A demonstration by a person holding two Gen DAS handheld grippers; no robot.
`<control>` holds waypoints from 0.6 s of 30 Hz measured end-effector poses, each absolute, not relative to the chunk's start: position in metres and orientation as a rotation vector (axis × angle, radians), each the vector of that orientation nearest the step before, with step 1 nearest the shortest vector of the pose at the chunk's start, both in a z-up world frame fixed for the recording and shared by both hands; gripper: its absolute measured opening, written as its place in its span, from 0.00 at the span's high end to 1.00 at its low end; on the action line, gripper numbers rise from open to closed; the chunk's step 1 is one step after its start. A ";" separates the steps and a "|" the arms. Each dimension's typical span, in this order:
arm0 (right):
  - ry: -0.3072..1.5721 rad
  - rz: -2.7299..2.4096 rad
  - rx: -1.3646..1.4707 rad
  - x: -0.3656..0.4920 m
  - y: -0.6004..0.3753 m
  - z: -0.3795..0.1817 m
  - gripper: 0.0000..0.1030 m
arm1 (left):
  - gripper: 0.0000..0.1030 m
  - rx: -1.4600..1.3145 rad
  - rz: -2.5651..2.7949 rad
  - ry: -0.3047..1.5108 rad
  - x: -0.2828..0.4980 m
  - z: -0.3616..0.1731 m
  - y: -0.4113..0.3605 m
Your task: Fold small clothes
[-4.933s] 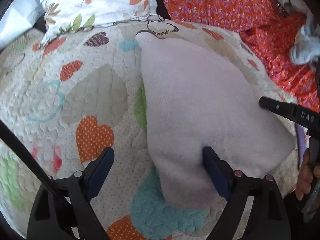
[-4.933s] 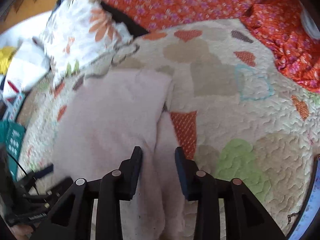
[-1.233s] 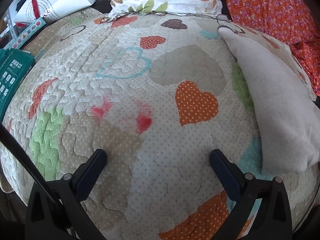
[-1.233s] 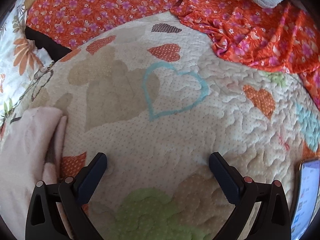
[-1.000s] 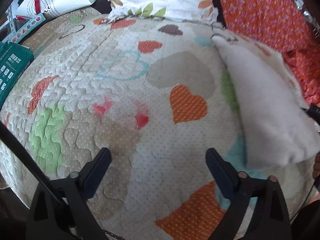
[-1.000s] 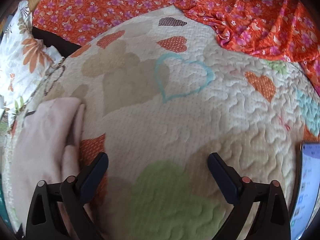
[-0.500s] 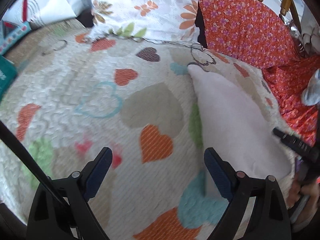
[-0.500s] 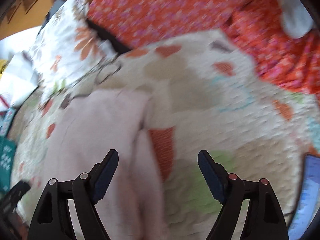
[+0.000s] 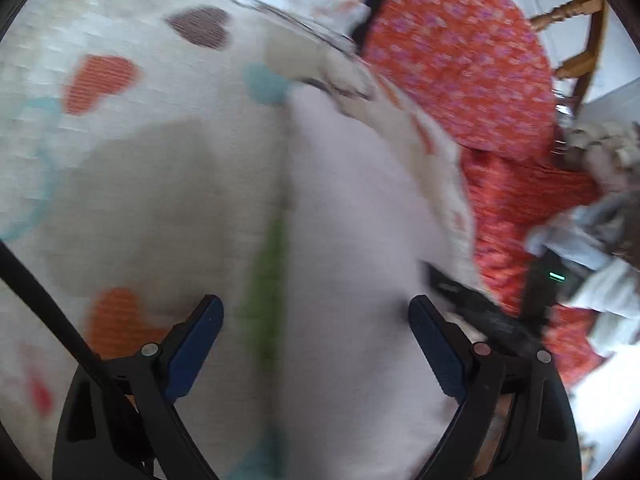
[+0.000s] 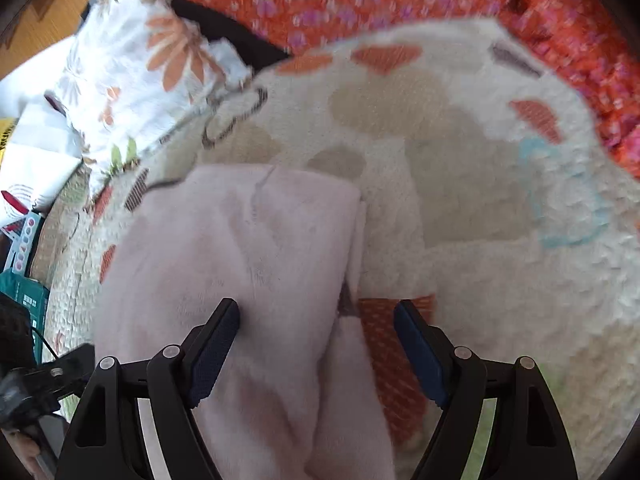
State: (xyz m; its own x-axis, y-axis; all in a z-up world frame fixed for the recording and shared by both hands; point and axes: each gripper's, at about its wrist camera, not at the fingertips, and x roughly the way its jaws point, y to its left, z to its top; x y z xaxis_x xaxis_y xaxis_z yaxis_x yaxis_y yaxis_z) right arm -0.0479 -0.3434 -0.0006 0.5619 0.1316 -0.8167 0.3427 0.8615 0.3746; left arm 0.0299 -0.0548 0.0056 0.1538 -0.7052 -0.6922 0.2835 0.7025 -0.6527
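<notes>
- Left gripper: nearest item in the left wrist view. Jaws stand wide apart, clamped on nothing; they straddle the near left edge of the garment, one finger over the quilt, the other over the cloth. Judged to be lining up a pinch on that edge.
- Right gripper: jaws closing, not yet pressing; the garment's right edge lies between them, left finger over cloth, right finger over an orange heart patch. Likely the matching pinch for the next fold.
- Pale pink garment: soft, fleecy, lying flat on the bed, long axis running away from both cameras. Placed mid-quilt, presumably for working room.
- Heart-patterned quilt: covers the bed under the garment.
- Right view only: a doubled layer and seam along the garment's right edge; floral pillow far left.
- Left view only: the right gripper's dark finger at the cloth's far side; orange floral fabric, a wooden chair beyond. This view is blurred.
</notes>
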 end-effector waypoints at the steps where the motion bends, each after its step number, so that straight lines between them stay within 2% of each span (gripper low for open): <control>1: 0.972 -0.128 0.557 -0.046 -0.344 -0.003 0.30 | 0.22 -0.418 -0.775 1.240 0.027 0.004 -0.062; 2: 0.958 -0.122 0.565 -0.046 -0.342 -0.001 0.55 | 0.34 -0.401 -0.798 1.264 0.024 0.002 -0.070; 3: 0.961 -0.062 0.609 -0.042 -0.340 -0.001 0.63 | 0.38 -0.320 -0.758 1.258 0.019 0.004 -0.081; 4: 0.962 -0.057 0.624 -0.042 -0.340 0.000 0.70 | 0.51 -0.269 -0.744 1.236 0.016 0.010 -0.086; 5: 0.959 -0.054 0.625 -0.041 -0.338 0.003 0.75 | 0.63 -0.247 -0.749 1.218 0.015 0.016 -0.089; 6: 0.955 -0.050 0.625 -0.040 -0.336 0.006 0.76 | 0.67 -0.256 -0.759 1.206 0.015 0.025 -0.089; 10: 0.839 0.029 0.660 -0.040 -0.329 0.040 0.77 | 0.68 -0.261 -0.763 1.097 0.017 0.066 -0.083; 11: 0.823 0.033 0.645 -0.040 -0.327 0.045 0.77 | 0.65 -0.231 -0.743 1.080 0.017 0.070 -0.083; 12: 0.817 0.020 0.620 -0.038 -0.325 0.047 0.75 | 0.63 -0.186 -0.695 1.075 0.017 0.070 -0.084; 13: 0.832 -0.025 0.577 -0.035 -0.323 0.046 0.68 | 0.58 -0.148 -0.646 1.089 0.019 0.064 -0.082; 14: 0.854 -0.068 0.542 -0.033 -0.321 0.042 0.64 | 0.57 -0.117 -0.606 1.105 0.020 0.057 -0.081; 16: 0.893 -0.153 0.506 -0.034 -0.324 0.032 0.63 | 0.56 -0.049 -0.528 1.134 0.020 0.041 -0.079; 18: 0.869 -0.167 0.520 -0.042 -0.329 0.037 0.63 | 0.49 -0.076 -0.534 1.129 0.018 0.041 -0.070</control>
